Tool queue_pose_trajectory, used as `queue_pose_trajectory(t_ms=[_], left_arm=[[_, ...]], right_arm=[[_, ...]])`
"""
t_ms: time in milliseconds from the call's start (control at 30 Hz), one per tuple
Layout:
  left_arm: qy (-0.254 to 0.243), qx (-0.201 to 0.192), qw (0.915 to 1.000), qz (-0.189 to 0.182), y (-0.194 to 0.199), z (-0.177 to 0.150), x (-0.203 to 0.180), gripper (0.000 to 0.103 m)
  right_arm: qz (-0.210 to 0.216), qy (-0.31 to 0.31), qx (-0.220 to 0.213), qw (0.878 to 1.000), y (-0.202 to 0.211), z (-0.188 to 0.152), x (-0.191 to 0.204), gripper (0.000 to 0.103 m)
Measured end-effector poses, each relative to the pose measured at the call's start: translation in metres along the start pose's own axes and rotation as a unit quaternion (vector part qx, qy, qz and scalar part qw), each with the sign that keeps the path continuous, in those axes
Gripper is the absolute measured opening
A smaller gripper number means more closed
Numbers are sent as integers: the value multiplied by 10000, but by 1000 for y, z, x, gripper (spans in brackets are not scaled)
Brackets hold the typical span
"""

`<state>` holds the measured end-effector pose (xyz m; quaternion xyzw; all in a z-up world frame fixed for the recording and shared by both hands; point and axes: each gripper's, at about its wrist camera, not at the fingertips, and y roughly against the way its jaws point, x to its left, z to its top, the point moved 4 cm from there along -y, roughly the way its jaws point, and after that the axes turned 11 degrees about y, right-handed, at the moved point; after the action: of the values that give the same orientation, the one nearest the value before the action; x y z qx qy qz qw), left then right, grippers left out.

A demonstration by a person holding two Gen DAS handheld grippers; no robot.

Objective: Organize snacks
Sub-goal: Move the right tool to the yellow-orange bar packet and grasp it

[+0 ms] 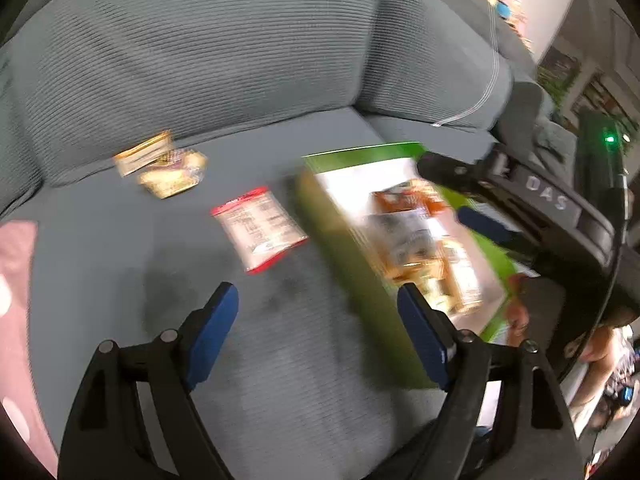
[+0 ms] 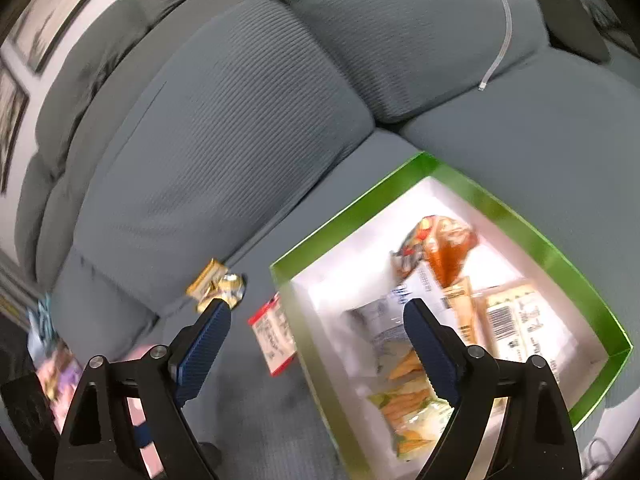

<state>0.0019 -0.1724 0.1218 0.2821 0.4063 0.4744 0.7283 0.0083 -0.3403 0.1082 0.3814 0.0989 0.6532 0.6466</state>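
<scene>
A green box (image 1: 344, 264) with a white inside sits on the grey sofa seat and holds several snack packets (image 1: 424, 240). It also shows in the right wrist view (image 2: 500, 208) with the packets (image 2: 452, 304) inside. A red-edged white packet (image 1: 258, 228) lies on the seat left of the box, also in the right wrist view (image 2: 274, 336). Two yellow packets (image 1: 164, 166) lie by the backrest, also in the right wrist view (image 2: 218, 286). My left gripper (image 1: 320, 320) is open and empty above the seat. My right gripper (image 2: 316, 344) is open and empty over the box's left wall; it also shows in the left wrist view (image 1: 472, 196).
The grey sofa backrest cushions (image 1: 200, 60) rise behind the seat. A pink spotted cushion (image 1: 16, 288) lies at the left edge. A white cord (image 2: 500, 40) hangs over a back cushion. Framed pictures (image 2: 24, 52) hang on the wall at the left.
</scene>
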Motion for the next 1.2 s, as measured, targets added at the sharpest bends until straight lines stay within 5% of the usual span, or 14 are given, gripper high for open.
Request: queue_pose_trajectory(t_ms=[133, 267, 333, 500, 733, 967, 1133, 1200], left_arm=[[364, -155, 9984, 405, 13, -6, 48, 98], [922, -275, 9937, 582, 23, -9, 100, 99], [1393, -451, 9876, 569, 27, -9, 131, 99], [1969, -930, 9671, 1312, 50, -1, 178, 99], [2643, -682, 9557, 1098, 55, -5, 218, 99], [3055, -719, 9429, 1112, 65, -3, 246, 99], [3059, -569, 9455, 961, 58, -1, 249, 99], [3017, -509, 9469, 992, 55, -2, 250, 99]], right_arm=[[28, 421, 221, 9989, -13, -8, 27, 89], [84, 795, 536, 9954, -32, -20, 56, 89], [28, 1083, 703, 9916, -43, -26, 75, 89], [455, 2045, 1222, 9701, -81, -39, 136, 89], [-315, 2543, 1679, 9519, -162, -18, 195, 89], [-660, 2081, 2018, 9548, -250, 9, 223, 89], [-625, 859, 1842, 9771, -287, 26, 222, 88], [-657, 723, 1888, 9771, -297, 27, 223, 75]])
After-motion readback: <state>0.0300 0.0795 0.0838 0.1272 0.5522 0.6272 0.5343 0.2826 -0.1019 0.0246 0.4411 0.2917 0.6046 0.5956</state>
